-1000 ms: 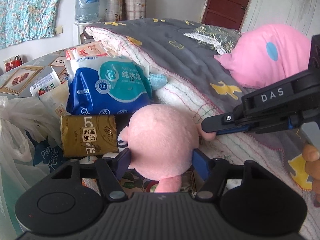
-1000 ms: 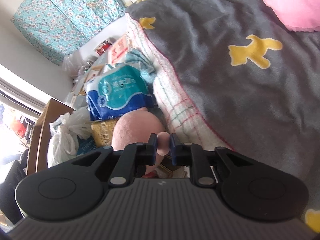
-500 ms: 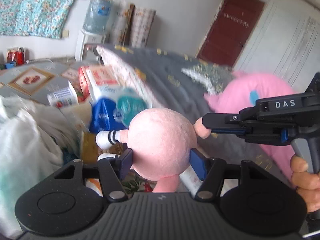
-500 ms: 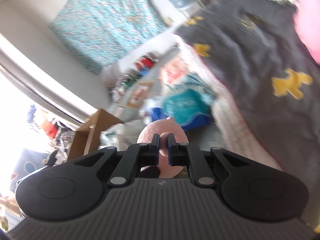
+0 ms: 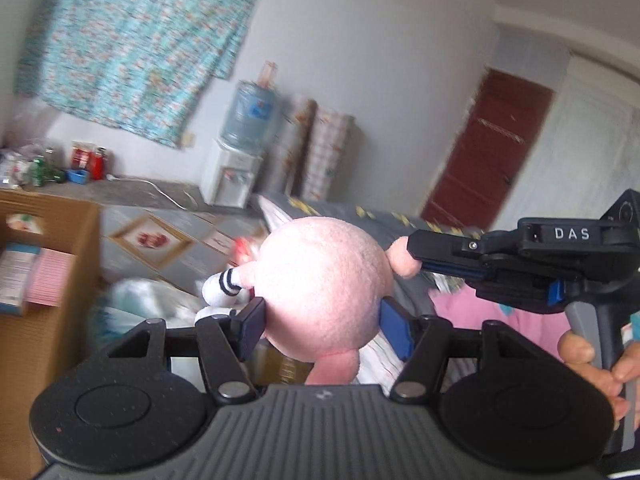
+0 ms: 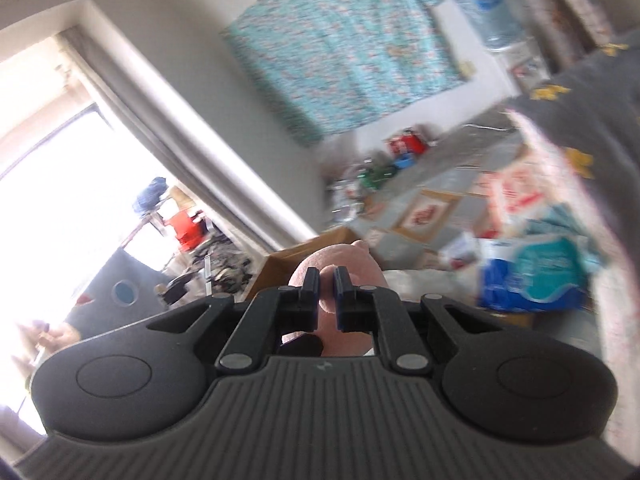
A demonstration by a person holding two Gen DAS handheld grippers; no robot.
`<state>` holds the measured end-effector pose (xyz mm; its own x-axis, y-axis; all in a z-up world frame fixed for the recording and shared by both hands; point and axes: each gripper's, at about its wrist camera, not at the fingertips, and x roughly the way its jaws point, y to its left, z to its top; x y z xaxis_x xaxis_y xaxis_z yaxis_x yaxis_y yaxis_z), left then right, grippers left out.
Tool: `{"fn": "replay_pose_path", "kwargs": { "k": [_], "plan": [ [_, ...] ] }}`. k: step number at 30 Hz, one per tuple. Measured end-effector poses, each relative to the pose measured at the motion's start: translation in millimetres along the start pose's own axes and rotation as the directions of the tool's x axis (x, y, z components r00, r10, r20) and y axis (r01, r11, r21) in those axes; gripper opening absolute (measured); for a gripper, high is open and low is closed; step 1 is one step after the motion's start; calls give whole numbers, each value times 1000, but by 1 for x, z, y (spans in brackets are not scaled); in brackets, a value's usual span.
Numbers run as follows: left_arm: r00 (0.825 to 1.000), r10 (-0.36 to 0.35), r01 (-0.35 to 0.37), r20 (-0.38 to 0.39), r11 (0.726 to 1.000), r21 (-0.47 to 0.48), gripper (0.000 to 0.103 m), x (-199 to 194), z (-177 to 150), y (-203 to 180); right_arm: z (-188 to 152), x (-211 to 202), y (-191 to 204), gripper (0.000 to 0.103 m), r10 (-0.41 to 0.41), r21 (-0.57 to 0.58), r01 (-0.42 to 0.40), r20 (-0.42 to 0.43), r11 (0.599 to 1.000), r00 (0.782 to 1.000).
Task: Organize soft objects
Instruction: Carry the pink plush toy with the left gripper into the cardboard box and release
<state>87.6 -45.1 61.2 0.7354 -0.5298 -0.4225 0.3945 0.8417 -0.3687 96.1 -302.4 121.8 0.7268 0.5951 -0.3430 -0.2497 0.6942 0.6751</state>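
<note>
I see the plush (image 5: 324,284) at centre frame, off the bed, my left gripper (image 5: 322,326) clamped on its round body. My right gripper (image 5: 416,258) comes in from the right, pinching its small limb. A box (image 5: 60,280) sits lower left.

My left gripper (image 5: 322,326) hides the pink plush toy's (image 5: 320,280) underside. The cardboard box (image 5: 48,280) runs off the left edge. The blue packet (image 6: 536,276) at right is blurred, its print unreadable.
</note>
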Motion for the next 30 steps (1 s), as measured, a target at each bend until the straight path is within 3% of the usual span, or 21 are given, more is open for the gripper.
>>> {"fn": "replay_pose_path", "kwargs": {
  "k": [6, 12, 19, 24, 27, 30],
  "plan": [
    [994, 97, -93, 56, 993, -66, 63, -37, 17, 35, 6, 50, 51, 6, 90, -26, -93, -76, 995, 993],
    [979, 189, -177, 76, 974, -141, 63, -63, 29, 79, 6, 115, 89, 6, 156, -6, -159, -174, 987, 972],
    [962, 270, -252, 44, 938, -239, 63, -81, 35, 141, 2, 197, 119, 6, 199, 42, -195, -296, 980, 934],
    [941, 339, -324, 1, 899, -296, 64, -83, 39, 190, -1, 263, 133, 4, 245, 88, -229, -379, 969, 892],
    [929, 370, -357, -17, 883, -305, 53, -78, 41, 215, -5, 304, 141, 3, 236, 86, -220, -422, 972, 875],
    [928, 370, -362, -43, 869, -336, 53, -69, 43, 242, -8, 341, 138, 3, 199, 73, -187, -452, 980, 869]
  ]
}}
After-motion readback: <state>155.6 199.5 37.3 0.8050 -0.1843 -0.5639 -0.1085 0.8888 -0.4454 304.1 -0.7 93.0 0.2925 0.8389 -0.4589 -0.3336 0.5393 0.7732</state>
